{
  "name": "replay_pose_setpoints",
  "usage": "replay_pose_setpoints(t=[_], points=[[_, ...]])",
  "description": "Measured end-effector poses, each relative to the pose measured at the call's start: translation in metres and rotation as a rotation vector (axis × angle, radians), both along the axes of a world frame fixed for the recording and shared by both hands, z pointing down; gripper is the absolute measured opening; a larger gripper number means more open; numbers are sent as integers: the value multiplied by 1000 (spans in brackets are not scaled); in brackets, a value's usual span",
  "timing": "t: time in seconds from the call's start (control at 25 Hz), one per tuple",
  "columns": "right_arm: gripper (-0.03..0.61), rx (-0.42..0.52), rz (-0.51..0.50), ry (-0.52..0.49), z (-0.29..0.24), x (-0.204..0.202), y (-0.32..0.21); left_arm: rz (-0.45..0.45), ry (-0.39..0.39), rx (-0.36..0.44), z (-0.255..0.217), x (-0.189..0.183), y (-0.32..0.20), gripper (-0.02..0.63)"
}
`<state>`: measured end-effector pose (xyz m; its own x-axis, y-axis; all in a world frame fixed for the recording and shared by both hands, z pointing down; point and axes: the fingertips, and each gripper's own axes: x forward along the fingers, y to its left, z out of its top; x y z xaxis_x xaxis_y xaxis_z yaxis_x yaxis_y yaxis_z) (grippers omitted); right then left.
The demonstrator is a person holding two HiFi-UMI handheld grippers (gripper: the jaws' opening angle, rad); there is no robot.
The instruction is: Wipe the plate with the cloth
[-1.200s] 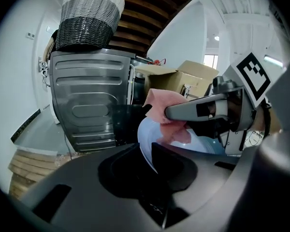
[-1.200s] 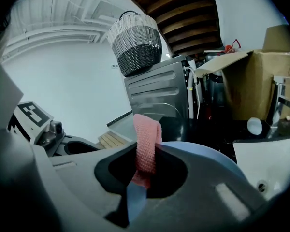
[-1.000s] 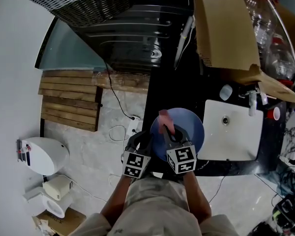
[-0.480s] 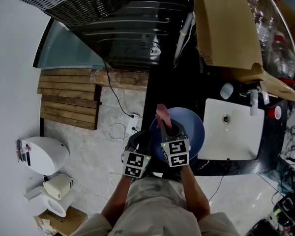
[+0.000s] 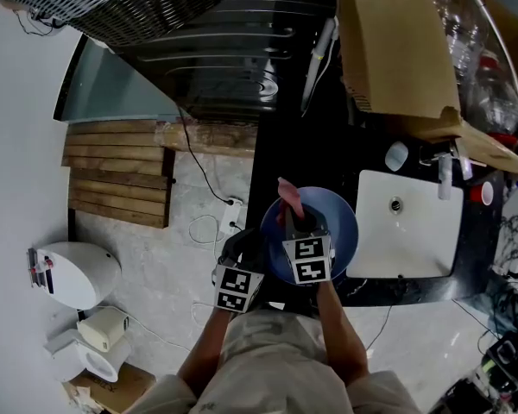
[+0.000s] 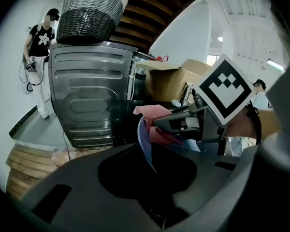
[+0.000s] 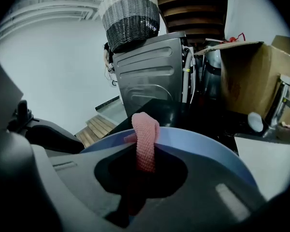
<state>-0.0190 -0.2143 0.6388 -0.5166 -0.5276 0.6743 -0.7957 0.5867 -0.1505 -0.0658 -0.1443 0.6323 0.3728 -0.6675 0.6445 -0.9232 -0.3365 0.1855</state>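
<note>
A blue plate (image 5: 335, 221) is held over the black counter's edge, close to the person's body. My left gripper (image 5: 255, 250) is shut on its left rim; in the left gripper view the plate (image 6: 144, 144) runs edge-on into the jaws. My right gripper (image 5: 294, 223) is shut on a pink cloth (image 5: 289, 197) and rests over the plate's left part. In the right gripper view the cloth (image 7: 145, 141) stands up in a loop from the jaws, with the plate (image 7: 210, 146) spread out behind it. The right gripper (image 6: 181, 124) and the cloth (image 6: 157, 127) also show in the left gripper view.
A white sink (image 5: 406, 231) with a tap lies just right of the plate. A dark washing machine (image 5: 233, 59) with a wicker basket (image 5: 121, 7) on top stands beyond, beside a cardboard box (image 5: 388, 41). A person (image 6: 38, 57) stands far left. Wooden slats (image 5: 121, 175) lie on the floor.
My right gripper has slid a little left and away from the body across the plate, carrying the cloth with it. The left gripper and the plate have hardly moved.
</note>
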Motion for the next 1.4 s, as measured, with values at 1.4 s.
replay_pose_setpoints(t=[1.4], points=[[25,29,211,279,4,97,-13,-1,-5,-14,5,-2,7,74]])
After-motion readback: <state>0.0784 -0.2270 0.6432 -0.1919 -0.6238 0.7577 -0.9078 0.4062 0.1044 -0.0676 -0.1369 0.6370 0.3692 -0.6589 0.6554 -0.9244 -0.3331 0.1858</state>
